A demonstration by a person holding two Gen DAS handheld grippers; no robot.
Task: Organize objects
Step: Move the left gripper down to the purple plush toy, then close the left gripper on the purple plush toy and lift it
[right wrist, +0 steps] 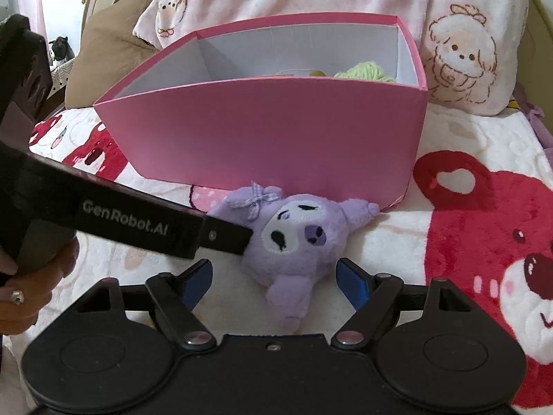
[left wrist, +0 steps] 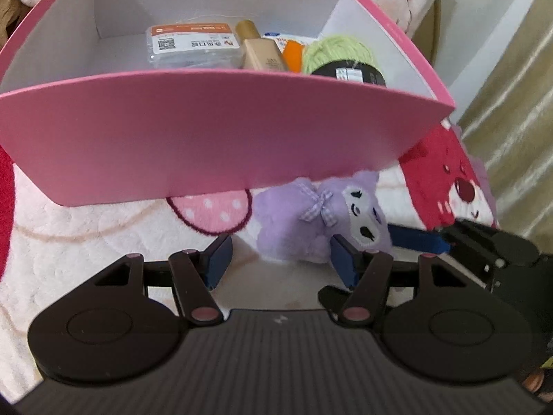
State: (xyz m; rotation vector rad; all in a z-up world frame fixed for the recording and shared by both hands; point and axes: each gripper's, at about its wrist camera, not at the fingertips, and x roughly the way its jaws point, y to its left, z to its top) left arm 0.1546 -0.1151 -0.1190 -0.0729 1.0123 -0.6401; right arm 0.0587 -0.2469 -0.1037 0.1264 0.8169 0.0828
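We work over a fleece blanket printed with red bears and pink strawberries, which lies under both pairs of jaws; a pillow with a cartoon lamb stands beyond them, behind the box.

Pink box: open-topped, white inside, directly ahead of both jaw pairs and just beyond the toy. Its near wall stands between us and much of its contents. In the left wrist view we see over that wall a clear plastic case with an orange label, a gold bottle, an orange item, green yarn and a black lid.

Purple plush toy: lying on the blanket at the foot of the box's near wall, face up, a checked bow on its head. It sits just ahead of the right gripper, one limb reaching back between the blue pads.

Left gripper: jaws apart, empty, the toy just ahead of its right-hand pad. In the right wrist view its black body crosses from the left, its tip reaching the toy's left side; we cannot tell whether it touches.

Right gripper: jaws apart, clamped on nothing.
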